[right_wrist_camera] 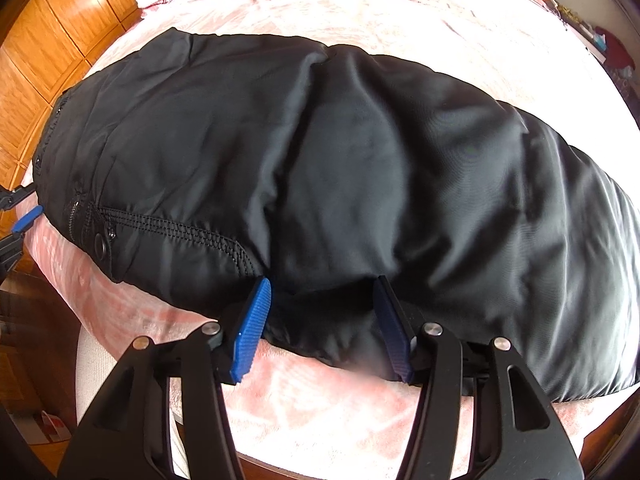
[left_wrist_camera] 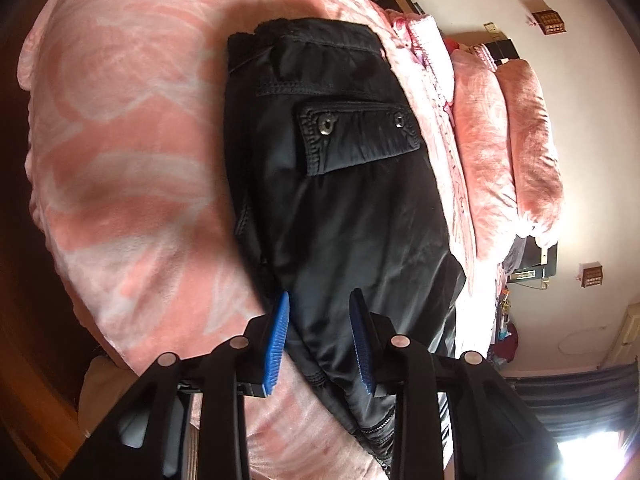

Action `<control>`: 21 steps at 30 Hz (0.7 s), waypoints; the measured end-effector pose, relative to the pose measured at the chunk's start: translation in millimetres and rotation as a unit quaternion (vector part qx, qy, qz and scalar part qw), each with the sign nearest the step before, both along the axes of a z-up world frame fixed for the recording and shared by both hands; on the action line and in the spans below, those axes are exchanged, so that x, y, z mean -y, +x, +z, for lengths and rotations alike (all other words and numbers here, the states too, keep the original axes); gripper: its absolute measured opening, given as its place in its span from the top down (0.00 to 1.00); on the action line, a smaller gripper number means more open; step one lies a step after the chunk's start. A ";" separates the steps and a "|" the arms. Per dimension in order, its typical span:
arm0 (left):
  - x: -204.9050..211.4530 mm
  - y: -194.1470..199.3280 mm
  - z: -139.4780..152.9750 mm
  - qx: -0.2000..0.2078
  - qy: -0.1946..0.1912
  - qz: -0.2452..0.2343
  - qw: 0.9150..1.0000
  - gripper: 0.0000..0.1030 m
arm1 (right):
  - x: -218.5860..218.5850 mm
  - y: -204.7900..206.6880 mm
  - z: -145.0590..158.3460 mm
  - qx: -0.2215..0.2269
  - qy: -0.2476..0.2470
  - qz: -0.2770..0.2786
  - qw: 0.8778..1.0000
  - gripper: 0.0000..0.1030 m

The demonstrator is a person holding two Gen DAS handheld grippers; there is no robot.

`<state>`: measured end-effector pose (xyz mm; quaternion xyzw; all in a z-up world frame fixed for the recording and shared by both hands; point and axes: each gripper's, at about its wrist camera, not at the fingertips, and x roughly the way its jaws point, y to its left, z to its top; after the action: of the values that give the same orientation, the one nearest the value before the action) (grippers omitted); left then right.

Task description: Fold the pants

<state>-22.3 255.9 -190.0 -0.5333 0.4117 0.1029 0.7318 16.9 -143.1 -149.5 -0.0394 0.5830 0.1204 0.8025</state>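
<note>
Pants point(right_wrist_camera: 320, 168), one black pair, are lying along the near edge of the bed point(right_wrist_camera: 340, 412), on its pink blanket point(left_wrist_camera: 132, 152), with the waist end reaching toward the bed's left side by the wooden wardrobe point(right_wrist_camera: 60, 32). Judging by the sheen and puffy creases, the fabric is looking light, soft and slippery, likely padded, so it will probably be sliding and springing back unless taken by a seam or hem edge. One flap pocket point(left_wrist_camera: 360, 136) with two snaps is showing near the waistband. Left gripper point(left_wrist_camera: 320, 320) is resting with its fingers spread either side of a cloth ridge, not squeezing it. Right gripper point(right_wrist_camera: 322, 300) is likewise standing spread, straddling the near edge of the fabric. Two pink pillows point(left_wrist_camera: 516, 152) are sitting at the bed's head.
</note>
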 end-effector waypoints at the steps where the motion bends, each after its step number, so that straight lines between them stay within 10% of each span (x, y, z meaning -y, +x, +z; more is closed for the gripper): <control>1: -0.4 1.8 -4.6 -0.004 -0.006 0.002 1.000 0.71 | -2.0 -1.0 -0.3 0.000 0.001 0.000 1.000 0.47; 11: 2.0 13.0 -7.2 0.040 -0.012 0.012 0.999 0.69 | 4.4 3.5 -4.6 -0.001 0.001 0.001 1.000 0.46; 21: 12.7 18.5 0.6 0.049 0.043 0.007 0.998 0.97 | 5.2 4.6 -6.7 -0.001 0.000 0.003 1.000 0.46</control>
<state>-3.8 243.2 -189.5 -0.5087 0.3669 0.0992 0.7725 21.5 -148.3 -156.2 -0.0414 0.5837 0.1227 0.8016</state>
